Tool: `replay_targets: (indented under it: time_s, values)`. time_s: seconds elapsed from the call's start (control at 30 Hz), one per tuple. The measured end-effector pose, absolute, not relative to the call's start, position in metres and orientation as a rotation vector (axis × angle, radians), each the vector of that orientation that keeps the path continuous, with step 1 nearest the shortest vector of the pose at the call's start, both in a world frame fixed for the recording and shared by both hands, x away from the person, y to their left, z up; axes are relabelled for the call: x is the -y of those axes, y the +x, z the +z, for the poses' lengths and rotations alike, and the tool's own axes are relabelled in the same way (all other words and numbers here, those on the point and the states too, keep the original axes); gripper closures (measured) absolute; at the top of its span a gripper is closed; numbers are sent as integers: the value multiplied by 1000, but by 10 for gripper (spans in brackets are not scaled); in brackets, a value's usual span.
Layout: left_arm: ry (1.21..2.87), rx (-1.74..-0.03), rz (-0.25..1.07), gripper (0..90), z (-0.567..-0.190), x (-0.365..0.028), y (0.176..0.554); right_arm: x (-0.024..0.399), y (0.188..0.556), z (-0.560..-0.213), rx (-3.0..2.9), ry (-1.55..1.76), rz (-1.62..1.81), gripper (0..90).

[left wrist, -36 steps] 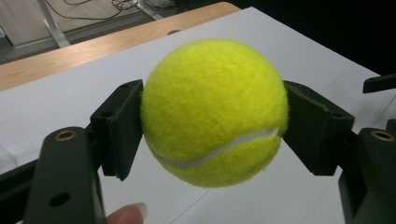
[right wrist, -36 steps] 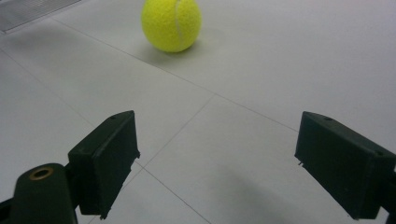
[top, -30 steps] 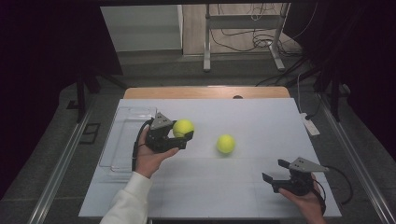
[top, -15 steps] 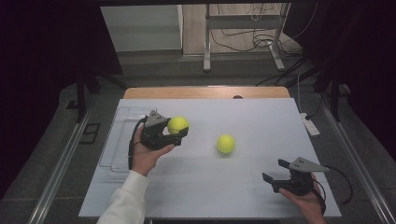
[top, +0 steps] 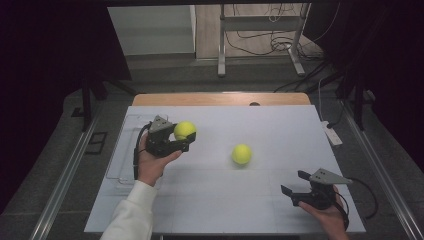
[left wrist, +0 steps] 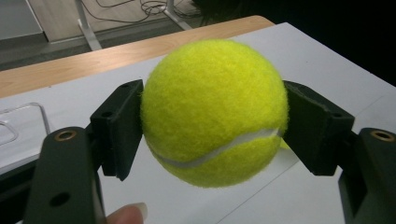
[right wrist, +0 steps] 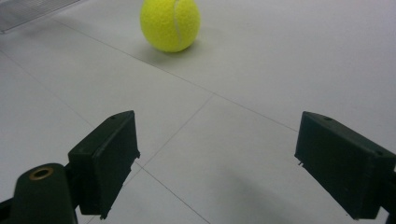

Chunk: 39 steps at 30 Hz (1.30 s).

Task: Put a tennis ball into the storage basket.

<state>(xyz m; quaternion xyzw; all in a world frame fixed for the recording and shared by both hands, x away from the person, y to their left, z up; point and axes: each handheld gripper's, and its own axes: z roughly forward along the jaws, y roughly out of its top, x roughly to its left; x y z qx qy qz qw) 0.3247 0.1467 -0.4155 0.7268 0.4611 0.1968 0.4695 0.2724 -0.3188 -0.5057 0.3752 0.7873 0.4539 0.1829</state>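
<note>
Now left gripper [left wrist: 212,135] jaws clamping tennis ball [left wrist: 214,112], right gripper [right wrist: 224,163] jaws wide

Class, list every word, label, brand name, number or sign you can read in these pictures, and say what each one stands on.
None: no readable text in these pictures.
Held tennis ball in the left gripper: only a plain white seam, no brand mark on the visible side.
Second tennis ball on the table: a seam, no print.
Right gripper: plain black jaws, no label.
</note>
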Motion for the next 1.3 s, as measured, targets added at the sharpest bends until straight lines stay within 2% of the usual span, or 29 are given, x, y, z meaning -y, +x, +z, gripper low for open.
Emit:
replay_targets:
  time_s: [1.3]
  values:
    - [1772, -1198, 544, 272, -416, -169, 343, 319, 272, -506, -2213, 1052, 1278, 135]
